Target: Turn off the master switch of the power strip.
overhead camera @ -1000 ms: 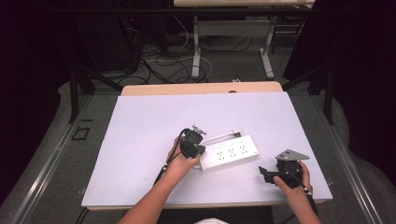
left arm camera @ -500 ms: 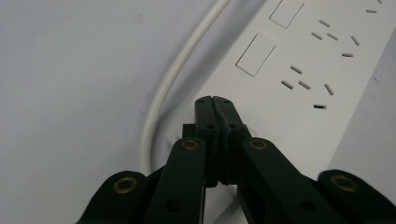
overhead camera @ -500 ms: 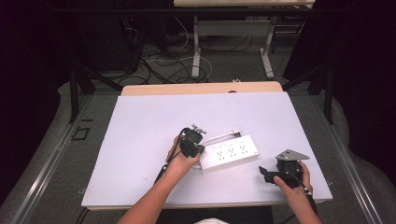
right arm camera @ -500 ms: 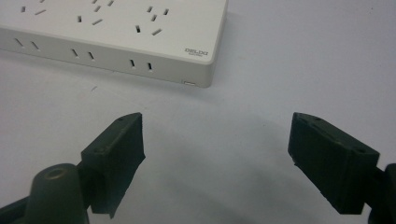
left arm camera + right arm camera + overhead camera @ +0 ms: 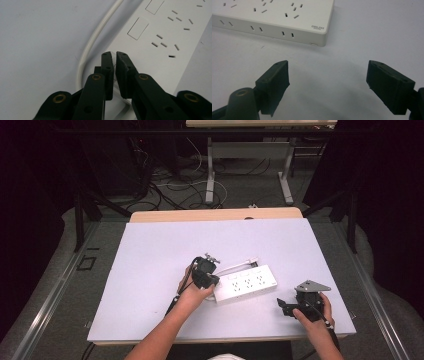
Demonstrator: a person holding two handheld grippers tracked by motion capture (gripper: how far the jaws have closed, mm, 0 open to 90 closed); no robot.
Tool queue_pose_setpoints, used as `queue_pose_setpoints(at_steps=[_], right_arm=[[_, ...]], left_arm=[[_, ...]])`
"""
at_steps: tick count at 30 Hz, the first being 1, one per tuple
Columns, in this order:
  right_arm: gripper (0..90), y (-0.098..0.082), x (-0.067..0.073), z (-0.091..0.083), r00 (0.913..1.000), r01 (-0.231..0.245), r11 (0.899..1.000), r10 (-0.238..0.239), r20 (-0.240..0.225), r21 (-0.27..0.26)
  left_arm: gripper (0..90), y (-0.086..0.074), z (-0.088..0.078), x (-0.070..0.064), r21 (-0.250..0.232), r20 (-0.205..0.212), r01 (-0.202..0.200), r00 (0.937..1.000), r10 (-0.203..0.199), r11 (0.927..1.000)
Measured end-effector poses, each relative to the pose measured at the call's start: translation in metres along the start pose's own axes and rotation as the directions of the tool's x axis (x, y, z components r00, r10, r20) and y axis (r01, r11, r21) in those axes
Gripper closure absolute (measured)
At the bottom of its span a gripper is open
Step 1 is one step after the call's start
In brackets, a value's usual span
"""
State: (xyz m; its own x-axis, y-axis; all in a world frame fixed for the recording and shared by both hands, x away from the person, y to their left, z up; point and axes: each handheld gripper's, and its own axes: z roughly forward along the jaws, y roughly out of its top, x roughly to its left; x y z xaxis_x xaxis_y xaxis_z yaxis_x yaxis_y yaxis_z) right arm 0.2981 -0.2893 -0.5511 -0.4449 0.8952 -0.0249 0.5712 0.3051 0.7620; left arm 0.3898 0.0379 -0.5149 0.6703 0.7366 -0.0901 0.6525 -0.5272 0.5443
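White power strip point(image 5: 246, 283), black jaws, pale lavender table point(image 5: 150, 255).

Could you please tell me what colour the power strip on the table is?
The power strip is white, with a white cable; the right gripper view shows it best.

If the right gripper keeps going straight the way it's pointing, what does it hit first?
Probably the white plastic power strip: the right gripper, jaws open, points across bare table toward its near corner end, though it may slide just past that corner.
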Motion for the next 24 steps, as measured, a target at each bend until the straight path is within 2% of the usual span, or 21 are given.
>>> queue_pose_setpoints(at_steps=[9, 10, 13, 14, 16, 18, 20, 22, 23, 24], right_arm=[[17.9, 0.000, 0.001, -0.001, 1.0000, -0.005, 1.000, 0.005, 0.005, 0.002], [17.9, 0.000, 0.001, -0.001, 1.0000, -0.005, 1.000, 0.005, 0.005, 0.002], [17.9, 0.000, 0.000, 0.000, 1.0000, 0.005, 1.000, -0.005, 0.003, -0.004], [17.9, 0.000, 0.000, 0.000, 1.0000, 0.001, 1.000, -0.001, 0.002, -0.002], [17.9, 0.000, -0.001, 0.000, 1.0000, 0.008, 1.000, -0.008, 0.003, -0.005], [17.8, 0.000, -0.001, -0.001, 0.9999, 0.010, 1.000, -0.010, 0.004, -0.006], [17.9, 0.000, -0.001, -0.001, 1.0000, 0.003, 1.000, -0.003, 0.005, -0.004], [17.9, 0.000, -0.001, -0.001, 1.0000, -0.002, 1.000, 0.002, 0.007, -0.002], [17.9, 0.000, 0.000, -0.001, 0.9999, -0.004, 1.000, 0.004, 0.009, -0.002], [17.9, 0.000, 0.000, -0.001, 0.9999, -0.004, 1.000, 0.004, 0.009, -0.002]], left_arm=[[75.7, 0.000, 0.000, 0.000, -0.006, 0.015, 0.026, 0.9996, -0.026, 0.9996], [75.7, 0.000, -0.001, 0.002, -0.003, 0.008, 0.003, 1.0000, -0.003, 1.0000], [71.0, 0.000, -0.002, 0.003, -0.007, 0.010, 0.012, 0.9999, -0.012, 0.9999], [70.5, 0.000, -0.003, 0.002, -0.014, 0.010, 0.028, 0.9996, -0.028, 0.9995], [69.8, 0.000, -0.004, 0.004, -0.014, 0.006, 0.014, 0.9999, -0.013, 0.9998], [67.9, -0.001, -0.005, 0.004, -0.015, 0.013, 0.029, 0.9995, -0.029, 0.9995], [66.5, -0.001, -0.007, 0.005, -0.015, 0.012, 0.021, 0.9997, -0.021, 0.9997], [64.3, -0.001, -0.008, 0.005, -0.021, 0.023, 0.036, 0.9991, -0.035, 0.9991], [62.4, -0.001, -0.010, 0.006, -0.016, 0.024, 0.029, 0.9993, -0.028, 0.9995], [62.4, -0.001, -0.010, 0.004, -0.030, 0.021, 0.055, 0.9983, -0.055, 0.9980]])
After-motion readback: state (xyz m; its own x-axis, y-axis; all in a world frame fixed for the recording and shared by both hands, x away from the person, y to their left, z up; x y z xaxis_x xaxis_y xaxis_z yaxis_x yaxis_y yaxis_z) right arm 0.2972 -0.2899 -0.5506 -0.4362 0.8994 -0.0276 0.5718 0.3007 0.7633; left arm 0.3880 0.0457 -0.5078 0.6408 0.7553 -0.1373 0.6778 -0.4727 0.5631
